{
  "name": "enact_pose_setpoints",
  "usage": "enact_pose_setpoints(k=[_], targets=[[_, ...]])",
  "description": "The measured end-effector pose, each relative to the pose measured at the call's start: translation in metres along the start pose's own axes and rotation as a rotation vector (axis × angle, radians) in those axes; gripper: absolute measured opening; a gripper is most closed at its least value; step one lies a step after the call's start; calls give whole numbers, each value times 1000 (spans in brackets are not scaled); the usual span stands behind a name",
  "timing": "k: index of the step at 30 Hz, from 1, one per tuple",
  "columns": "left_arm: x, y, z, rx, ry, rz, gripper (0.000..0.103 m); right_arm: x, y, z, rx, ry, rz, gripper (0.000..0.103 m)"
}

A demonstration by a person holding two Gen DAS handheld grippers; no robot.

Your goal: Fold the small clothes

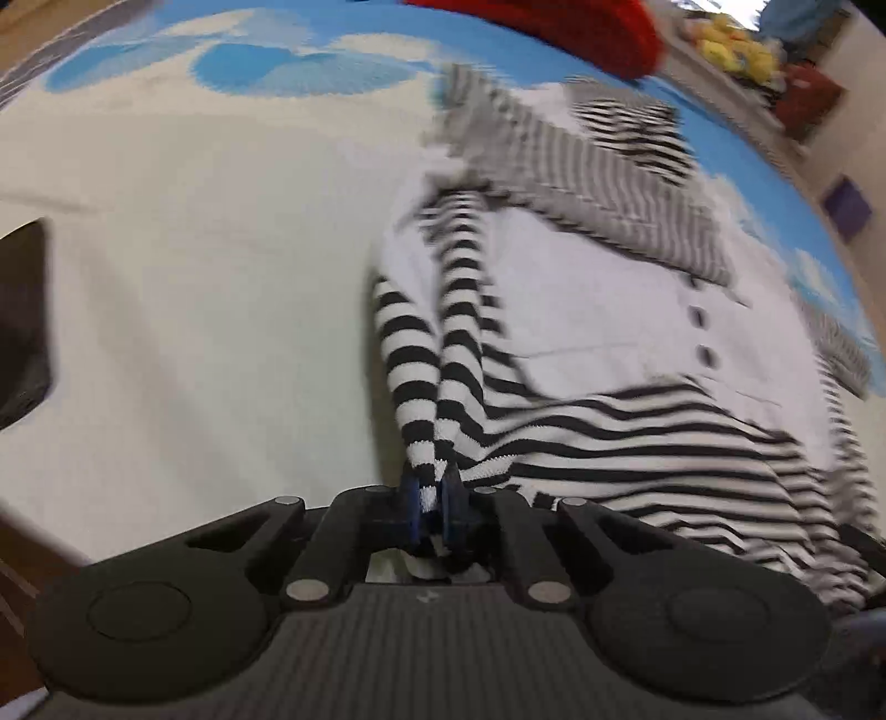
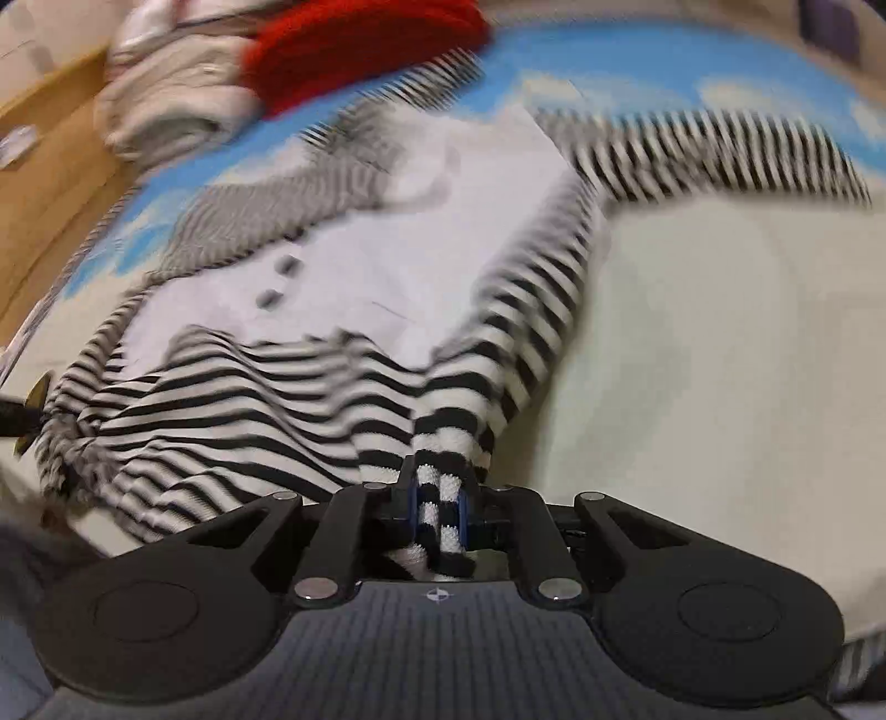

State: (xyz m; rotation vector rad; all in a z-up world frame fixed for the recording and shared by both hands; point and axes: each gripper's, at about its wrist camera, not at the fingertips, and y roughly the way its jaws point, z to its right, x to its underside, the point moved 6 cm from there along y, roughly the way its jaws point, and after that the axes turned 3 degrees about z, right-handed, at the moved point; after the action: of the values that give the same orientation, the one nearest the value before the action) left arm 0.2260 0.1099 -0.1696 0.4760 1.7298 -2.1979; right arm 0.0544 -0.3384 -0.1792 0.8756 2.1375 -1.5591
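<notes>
A black-and-white striped garment (image 1: 609,343) with a white buttoned panel is spread on a bed cover (image 1: 194,304) of cream, blue toward its far edge. The left hand-held gripper (image 1: 429,493) is clamped on a bunched striped edge at the garment's near side; the right hand-held gripper (image 2: 440,509) is likewise clamped on striped cloth. A fold appears to be in hand. The next move would call for both held edges to be carried together over the white panel and laid flat. A red item (image 2: 360,50) lies at the far edge.

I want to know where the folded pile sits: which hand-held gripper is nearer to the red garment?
Cannot tell. Both the left hand-held gripper and the right hand-held gripper grip the striped garment, with the red garment far beyond.
</notes>
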Motion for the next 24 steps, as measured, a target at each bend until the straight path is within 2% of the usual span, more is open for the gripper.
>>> enact_pose_setpoints(k=[2, 4, 5, 6, 7, 9, 10, 12, 15, 18, 20, 22, 23, 24], targets=[[0, 10, -4, -34, 5, -21, 7, 0, -5, -2, -43, 22, 1, 12], [0, 17, -2, -47, 26, -32, 8, 7, 8, 7, 62, 14, -60, 19], [-1, 16, 0, -54, 39, -28, 11, 10, 15, 11, 104, 14, -88, 32], [-2, 14, 0, -61, 36, -22, 19, 10, 18, 11, 125, 11, -94, 41], [-4, 11, 0, -62, 21, -17, 25, 6, 15, 10, 117, 4, -79, 46], [-11, -1, -2, -60, -8, 14, 60, -3, 2, 12, 96, 27, -8, 70], [-16, -7, 1, -51, -5, 48, 67, -10, -8, 18, 96, 65, 36, 73], [-30, -23, 5, -69, 18, 115, 87, -27, -23, 34, 94, 148, 113, 73], [-58, -31, 16, -81, 21, 185, 89, -61, -36, 78, 132, 315, 235, 73], [-90, -19, 31, -71, -5, 230, 93, -94, -35, 136, 240, 477, 347, 73], [-111, 3, 40, -59, -27, 235, 93, -109, -26, 178, 302, 622, 375, 71], [-125, 29, 44, -45, -66, 216, 93, -116, -12, 216, 322, 779, 380, 64], [-131, 44, 46, -33, -92, 197, 93, -119, -4, 233, 322, 840, 378, 55], [-134, 57, 46, -20, -113, 176, 93, -123, 4, 249, 315, 889, 374, 52]])
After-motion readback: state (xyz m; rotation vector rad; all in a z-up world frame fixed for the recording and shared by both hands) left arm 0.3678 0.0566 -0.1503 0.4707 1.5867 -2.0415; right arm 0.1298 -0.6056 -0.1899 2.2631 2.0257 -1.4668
